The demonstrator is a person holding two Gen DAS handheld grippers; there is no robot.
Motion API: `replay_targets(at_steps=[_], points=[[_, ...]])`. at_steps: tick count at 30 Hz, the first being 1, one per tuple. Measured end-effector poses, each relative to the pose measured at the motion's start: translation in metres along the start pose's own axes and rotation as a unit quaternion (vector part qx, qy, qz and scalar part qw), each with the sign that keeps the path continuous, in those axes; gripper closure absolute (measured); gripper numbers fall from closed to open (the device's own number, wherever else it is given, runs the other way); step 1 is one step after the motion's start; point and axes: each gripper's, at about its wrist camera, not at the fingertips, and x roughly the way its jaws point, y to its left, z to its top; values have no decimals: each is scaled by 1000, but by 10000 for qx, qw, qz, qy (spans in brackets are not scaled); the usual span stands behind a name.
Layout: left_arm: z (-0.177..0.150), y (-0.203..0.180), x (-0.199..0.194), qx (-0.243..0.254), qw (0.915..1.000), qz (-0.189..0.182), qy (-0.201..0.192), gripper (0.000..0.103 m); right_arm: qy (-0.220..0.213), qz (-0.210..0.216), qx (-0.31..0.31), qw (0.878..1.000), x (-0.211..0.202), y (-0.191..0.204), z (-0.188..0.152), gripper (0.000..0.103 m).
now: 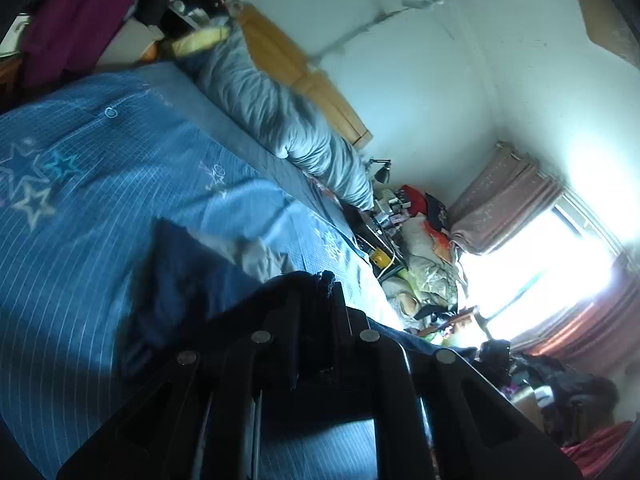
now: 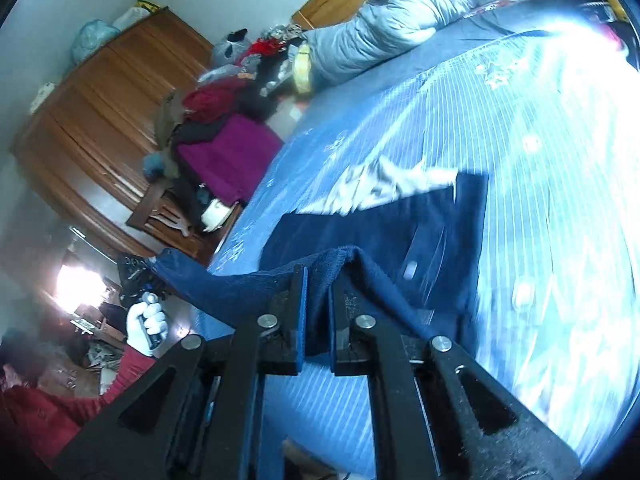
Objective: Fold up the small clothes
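Currently: navy garment [image 2: 372, 236], one edge lifted off bed [image 2: 520, 120]; right gripper [image 2: 318, 300] and left gripper [image 1: 316, 300] each clamped on hem, for folding over.

Daylight floods a dim bedroom

The window [image 1: 560, 264] blows out white; glare washes the bed [image 2: 540, 240], edges bend and blur.

One navy garment [image 2: 384, 236] and one pale grey garment [image 2: 380, 188] lie on the one bed [image 2: 520, 128]. One grey duvet [image 2: 384, 12] is bunched at the bed's head edge. Two grippers are present: left gripper [image 1: 316, 300], right gripper [image 2: 318, 312]. One gloved hand [image 2: 146, 328] shows.
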Motion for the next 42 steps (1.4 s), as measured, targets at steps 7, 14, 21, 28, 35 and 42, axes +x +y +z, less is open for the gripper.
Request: replay_targets(at_steps=[7, 14, 21, 28, 35, 42], points=[[53, 66, 122, -241, 9967, 671, 392, 86, 688, -457, -29, 9966, 98, -76, 86, 91], [30, 194, 202, -1140, 9753, 1744, 735, 57, 712, -1209, 105, 9900, 159, -143, 85, 50], [26, 186, 201, -928, 9768, 1743, 833, 55, 1031, -1839, -399, 9767, 180, -149, 60, 46], [8, 143, 177, -387, 9764, 1954, 840, 46, 981, -2212, -546, 9687, 179, -155, 56, 103], [-30, 108, 106, -489, 9823, 1745, 467, 45, 737, -2420, -538, 9660, 153, -138, 46, 77], [-101, 80, 56, -754, 9852, 1493, 386, 42, -3, -2148, -720, 9740, 88, -61, -33, 56]])
